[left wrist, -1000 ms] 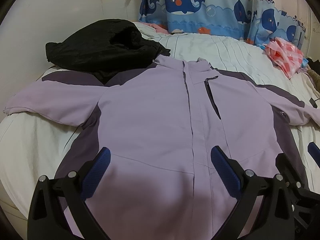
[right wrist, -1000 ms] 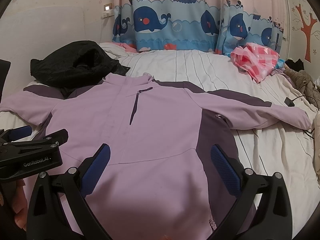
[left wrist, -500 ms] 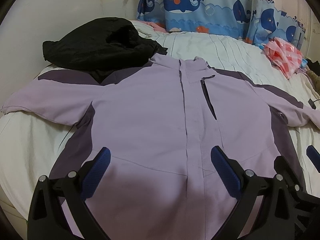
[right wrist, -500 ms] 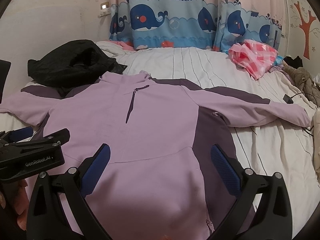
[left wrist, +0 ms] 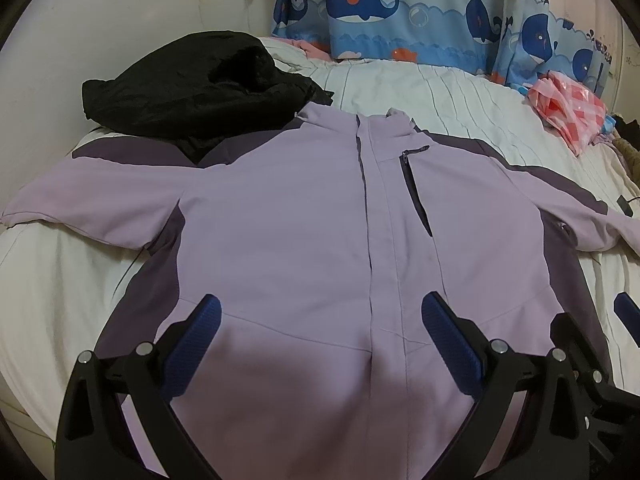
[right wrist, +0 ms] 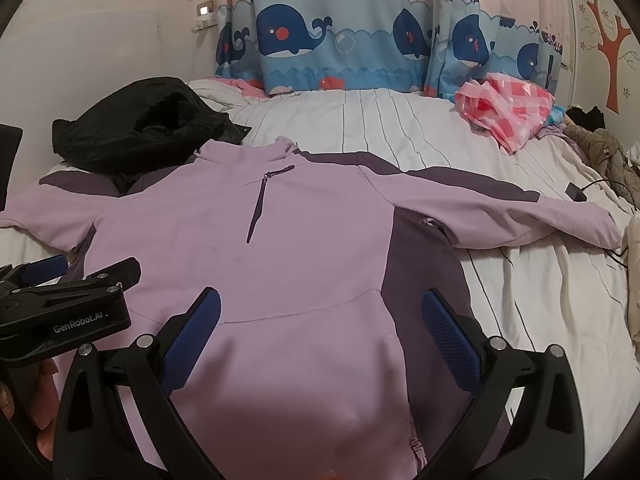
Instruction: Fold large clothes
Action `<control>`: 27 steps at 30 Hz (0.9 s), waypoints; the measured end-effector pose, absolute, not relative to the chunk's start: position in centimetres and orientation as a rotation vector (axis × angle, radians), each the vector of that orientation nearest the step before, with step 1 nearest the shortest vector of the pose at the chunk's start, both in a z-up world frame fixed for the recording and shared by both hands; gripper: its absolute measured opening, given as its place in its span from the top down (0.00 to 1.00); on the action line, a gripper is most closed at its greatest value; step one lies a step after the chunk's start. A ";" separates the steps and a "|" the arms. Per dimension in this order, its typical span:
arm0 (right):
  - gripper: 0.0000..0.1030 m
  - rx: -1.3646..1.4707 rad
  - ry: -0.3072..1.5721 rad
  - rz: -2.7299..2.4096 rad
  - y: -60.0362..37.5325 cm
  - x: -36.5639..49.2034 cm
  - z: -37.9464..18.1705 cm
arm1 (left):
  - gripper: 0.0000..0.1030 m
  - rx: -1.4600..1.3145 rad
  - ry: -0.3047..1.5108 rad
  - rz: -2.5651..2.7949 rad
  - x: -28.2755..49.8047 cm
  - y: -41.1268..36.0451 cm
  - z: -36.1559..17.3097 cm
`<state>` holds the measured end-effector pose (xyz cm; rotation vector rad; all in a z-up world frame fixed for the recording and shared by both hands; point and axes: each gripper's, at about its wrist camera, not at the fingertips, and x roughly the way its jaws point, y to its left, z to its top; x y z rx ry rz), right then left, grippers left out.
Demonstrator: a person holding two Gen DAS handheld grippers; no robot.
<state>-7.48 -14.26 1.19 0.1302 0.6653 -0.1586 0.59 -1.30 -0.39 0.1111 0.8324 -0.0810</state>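
A lilac jacket (left wrist: 304,224) with dark purple side panels lies flat, front up, on the bed, both sleeves spread out sideways. The same jacket (right wrist: 248,248) fills the right wrist view, its right sleeve (right wrist: 500,212) stretched across the sheet. My left gripper (left wrist: 320,336) hovers open over the lower front near the zip, nothing between its blue pads. My right gripper (right wrist: 320,332) hangs open above the lower right part of the jacket, also empty. The left gripper's body (right wrist: 68,312) shows at the left edge of the right wrist view.
A black coat (left wrist: 192,84) is heaped at the far left, resting on the jacket's shoulder. A pink checked bag (right wrist: 508,108) sits at the far right of the striped sheet (left wrist: 432,96). A small black charger (right wrist: 576,192) with a cable lies beyond the right cuff. Whale curtains (right wrist: 340,52) hang behind.
Both grippers have drifted slightly, so the jacket sits a little further left and lower in the views. Both stay open and empty. The jacket itself has not moved.
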 end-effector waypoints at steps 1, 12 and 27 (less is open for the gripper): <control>0.06 0.131 0.666 -0.159 -14.3 -7.5 1.2 | 0.07 0.111 0.832 -0.081 0.6 -1.3 -0.4; 0.06 0.137 0.680 -0.158 -14.5 -7.2 0.8 | 0.07 0.109 0.838 -0.078 0.8 -1.3 -0.6; 0.06 0.211 0.704 -0.132 -16.2 -6.7 0.7 | 0.07 0.104 0.852 -0.083 1.0 -1.2 -0.8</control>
